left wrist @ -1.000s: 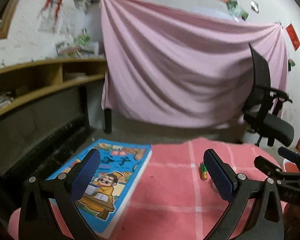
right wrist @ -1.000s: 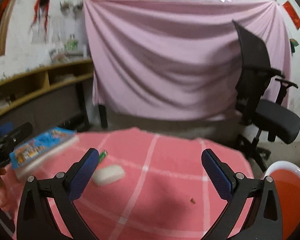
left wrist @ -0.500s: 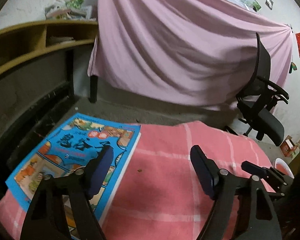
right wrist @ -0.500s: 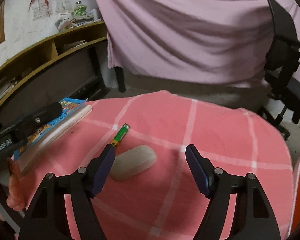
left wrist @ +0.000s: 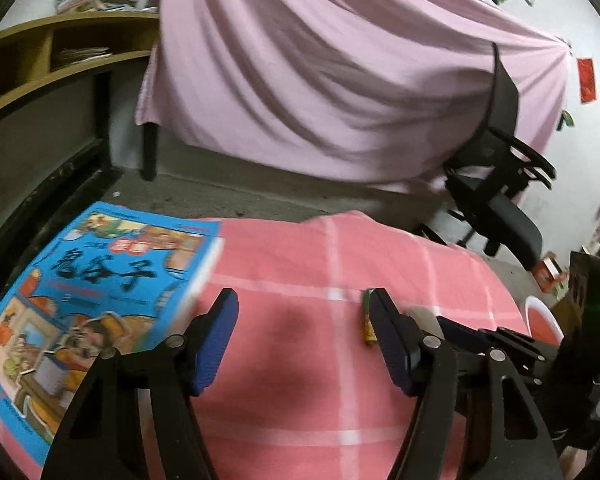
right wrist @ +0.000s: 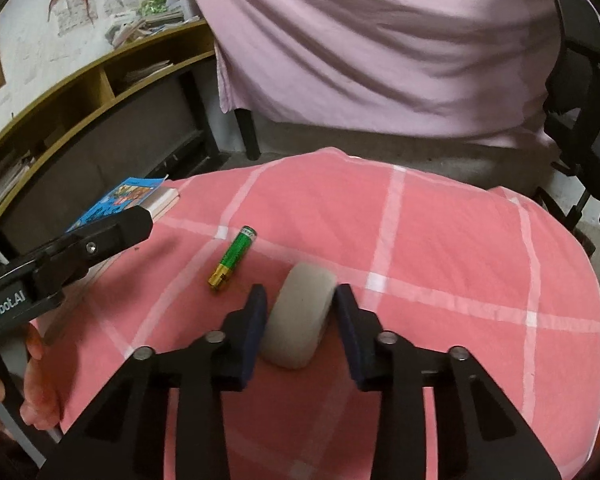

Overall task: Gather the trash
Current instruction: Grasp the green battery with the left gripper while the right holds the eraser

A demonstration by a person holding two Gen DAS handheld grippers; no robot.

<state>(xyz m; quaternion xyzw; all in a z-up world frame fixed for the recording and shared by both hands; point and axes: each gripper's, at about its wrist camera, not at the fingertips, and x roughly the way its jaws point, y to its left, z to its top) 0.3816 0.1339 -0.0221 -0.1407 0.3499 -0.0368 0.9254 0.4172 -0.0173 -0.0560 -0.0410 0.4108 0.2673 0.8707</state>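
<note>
We see our right gripper (right wrist: 300, 312) closing on a smooth grey oval pebble-like lump (right wrist: 300, 316), pads at its sides, glossy green battery (right wrist: 233, 257) at ten o'clock, pink checked cloth counter (right wrist: 440, 248), left gripper (left wrist: 304, 340) half-open, narrowing, nothing held, glossy blue book (left wrist: 96, 292).

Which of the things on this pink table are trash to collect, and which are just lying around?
Likely trash to collect:
- grey oval lump, between the pads of the right tool, whose jaws have just been closing
- green battery, lying loose

Just lying about:
- blue picture book
- black office chair
</note>
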